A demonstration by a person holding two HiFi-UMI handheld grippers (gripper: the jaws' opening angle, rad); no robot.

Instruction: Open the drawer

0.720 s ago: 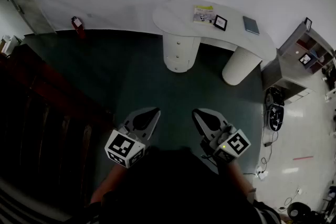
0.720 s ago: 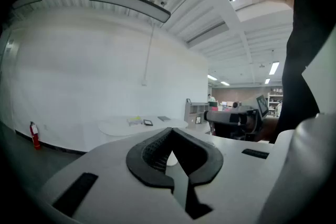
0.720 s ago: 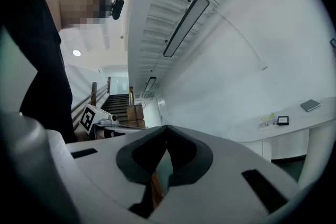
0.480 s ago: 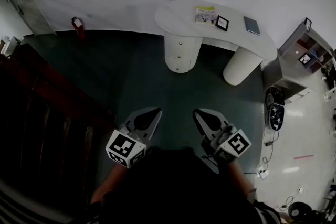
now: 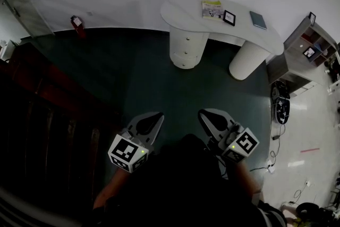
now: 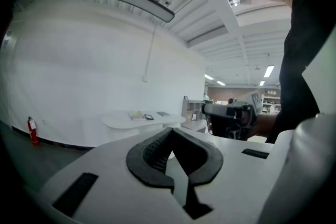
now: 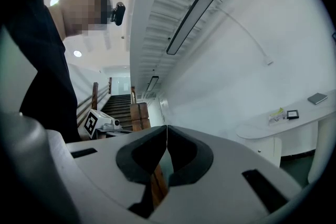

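The left claw [image 5: 155,117] is clenched, its dark pads meeting at the tips with nothing between them, as the left gripper view [image 6: 170,131] shows. The right claw [image 5: 204,116] is clenched and empty too, its tips closed to a thin seam in the right gripper view [image 7: 167,128]. Both are held close to the person's body, side by side and a little apart, pointing forward over bare green floor [image 5: 154,77].

Well ahead of both claws, slightly nearer the right one's line, stands the round white drawer unit [image 5: 187,49]. It has three drawers stacked one above another, each with a small knob, and all look closed. It holds up one end of a curved white tabletop [image 5: 183,9], and a plain round leg [image 5: 247,60] carries the other end. On the tabletop, beyond the drawers, lie a booklet [image 5: 211,8], a small picture frame [image 5: 229,17] and a grey book [image 5: 258,19]. Far off to the left of the left claw are a fire extinguisher [image 5: 77,24] by the wall and dark wooden stairs [image 5: 42,114]. Out to the right of the right claw is a shelf [image 5: 305,48].

The step in hand looks like the approach, since neither claw is anywhere near a knob. The next move calls for closing the gap across the floor. One claw must then release, come level with a knob and close around it before pulling straight out. Which drawer is meant cannot be told.
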